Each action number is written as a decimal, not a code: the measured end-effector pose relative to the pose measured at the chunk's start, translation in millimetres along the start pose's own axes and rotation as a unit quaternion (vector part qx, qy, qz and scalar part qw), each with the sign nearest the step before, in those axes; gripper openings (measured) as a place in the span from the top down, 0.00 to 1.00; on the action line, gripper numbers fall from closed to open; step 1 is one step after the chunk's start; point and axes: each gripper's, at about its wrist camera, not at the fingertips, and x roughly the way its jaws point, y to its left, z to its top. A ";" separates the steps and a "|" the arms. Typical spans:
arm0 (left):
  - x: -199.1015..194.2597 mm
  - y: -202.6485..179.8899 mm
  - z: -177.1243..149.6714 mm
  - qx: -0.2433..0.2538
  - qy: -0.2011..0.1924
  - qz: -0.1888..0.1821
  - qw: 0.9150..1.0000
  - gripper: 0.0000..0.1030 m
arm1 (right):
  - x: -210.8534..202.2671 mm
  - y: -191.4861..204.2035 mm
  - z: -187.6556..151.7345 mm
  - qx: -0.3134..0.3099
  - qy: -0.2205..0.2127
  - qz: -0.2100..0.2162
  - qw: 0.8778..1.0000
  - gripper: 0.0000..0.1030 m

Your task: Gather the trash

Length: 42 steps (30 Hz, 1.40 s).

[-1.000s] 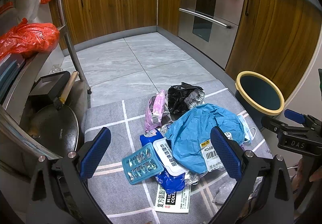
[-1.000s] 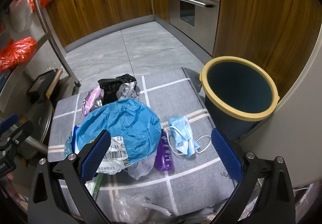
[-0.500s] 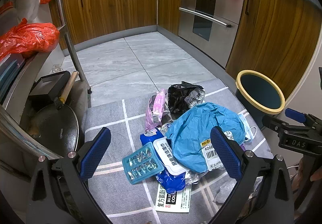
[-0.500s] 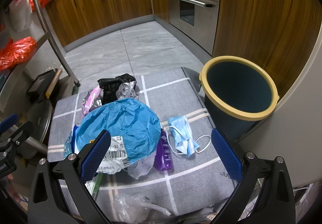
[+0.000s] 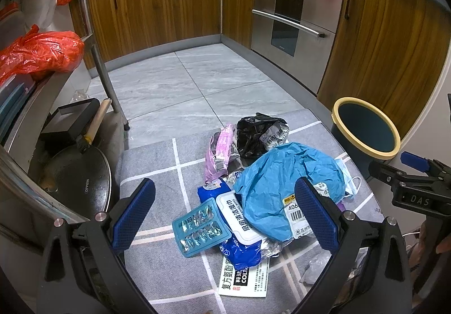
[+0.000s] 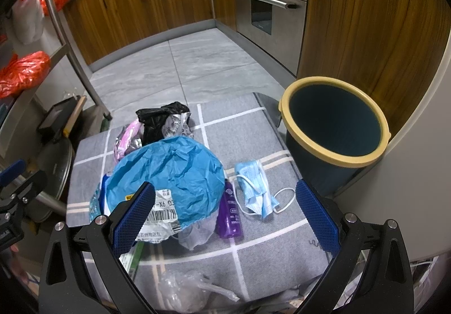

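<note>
The trash lay heaped on my grey checked mat: a crumpled blue bag topmost, a face mask beside it, the dark yellow-rimmed bin upright nearby.

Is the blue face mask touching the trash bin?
Apart. The right wrist view shows bare grey mat between the face mask and the trash bin.

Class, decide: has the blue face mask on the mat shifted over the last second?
No. The face mask lies at the same spot beside the purple tube, short of the bin.
</note>
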 end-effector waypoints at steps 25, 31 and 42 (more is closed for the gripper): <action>22.7 -0.1 16.7 0.022 -0.011 0.014 1.000 0.05 | 15.0 -1.0 43.0 -0.017 -0.005 0.029 0.999 0.04; 55.0 9.2 29.6 0.006 0.011 -0.003 1.000 0.06 | 37.0 -14.8 67.1 -0.001 0.001 0.041 0.999 0.04; 115.4 -9.6 15.4 0.003 0.077 -0.046 0.996 0.07 | 89.0 -0.5 95.1 -0.047 0.013 0.070 0.996 0.04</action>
